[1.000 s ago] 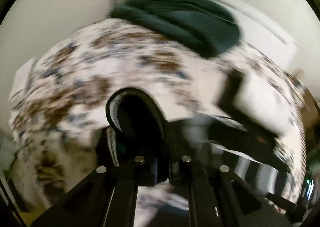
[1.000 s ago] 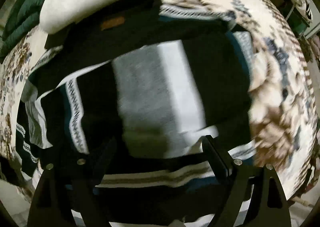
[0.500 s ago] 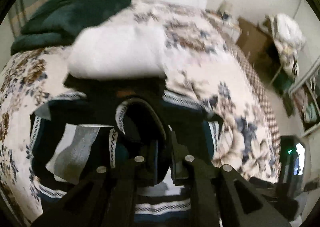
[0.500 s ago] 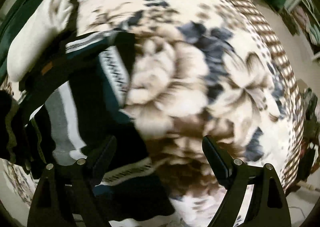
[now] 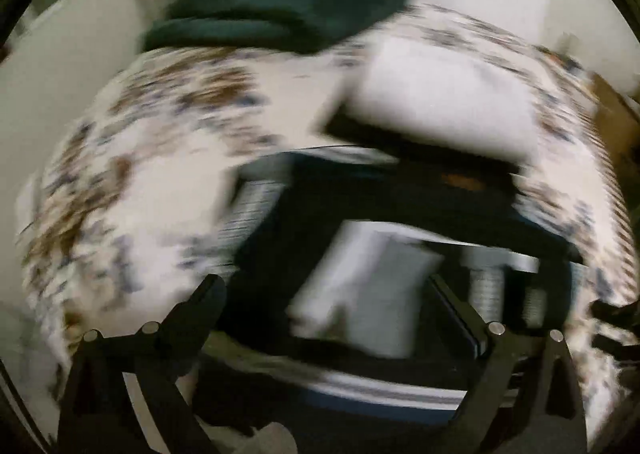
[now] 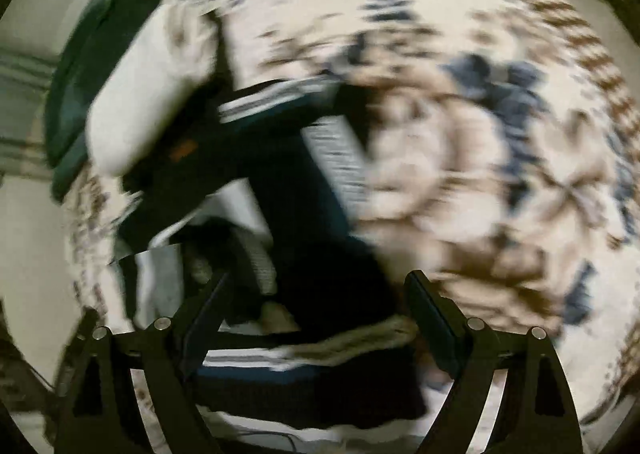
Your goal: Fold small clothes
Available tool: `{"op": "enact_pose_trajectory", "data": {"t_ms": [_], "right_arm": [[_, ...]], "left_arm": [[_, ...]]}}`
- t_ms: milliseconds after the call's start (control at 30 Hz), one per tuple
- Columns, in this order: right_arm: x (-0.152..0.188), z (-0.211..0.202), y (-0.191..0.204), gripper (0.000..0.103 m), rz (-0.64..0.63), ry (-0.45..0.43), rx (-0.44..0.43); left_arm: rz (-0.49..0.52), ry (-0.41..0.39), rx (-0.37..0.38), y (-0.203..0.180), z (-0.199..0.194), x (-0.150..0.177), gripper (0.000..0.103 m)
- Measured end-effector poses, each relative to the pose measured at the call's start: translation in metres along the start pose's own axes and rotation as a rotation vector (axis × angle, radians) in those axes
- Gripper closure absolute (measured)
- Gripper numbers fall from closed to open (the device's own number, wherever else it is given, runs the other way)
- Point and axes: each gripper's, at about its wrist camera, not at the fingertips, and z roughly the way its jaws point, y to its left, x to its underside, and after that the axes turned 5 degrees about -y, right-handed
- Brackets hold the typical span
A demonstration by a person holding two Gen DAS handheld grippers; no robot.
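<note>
Both pictures are smeared by motion blur. The left tongs stand spread wide with nothing between the fingers, hanging over the dark striped garment. The right tongs are likewise spread and released — their fingers frame that same garment, though whether they touch the cloth cannot be told.

The garment lies on the bed, on the floral bedspread, black with grey, white and blue bands. At its far edge a folded black item with a small orange tag lies against it, and a folded white cloth sits on top of that. Beyond the white cloth — further from the garment — a dark green blanket is heaped at the head of the bed.
</note>
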Motion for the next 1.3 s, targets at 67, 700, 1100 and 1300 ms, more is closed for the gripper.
{"op": "enact_pose_trajectory", "data": {"t_ms": [67, 700, 1100, 1300], "right_arm": [[-0.005, 0.016, 0.025, 0.014, -0.044, 0.015, -0.022], [-0.069, 0.047, 0.029, 0.079, -0.028, 0.018, 0.169], [-0.003, 0.012, 0.004, 0.052, 0.143, 0.073, -0.031], [0.007, 0.035, -0.007, 0.052, 0.256, 0.096, -0.080]], "left_arm": [[-0.033, 0.009, -0.071, 0.033, 0.005, 0.004, 0.003], [-0.051, 0.114, -0.150, 0.085, 0.088, 0.010, 0.003], [-0.246, 0.243, 0.092, 0.091, 0.082, 0.028, 0.006], [-0.410, 0.318, 0.231, 0.081, 0.117, 0.032, 0.030]]}}
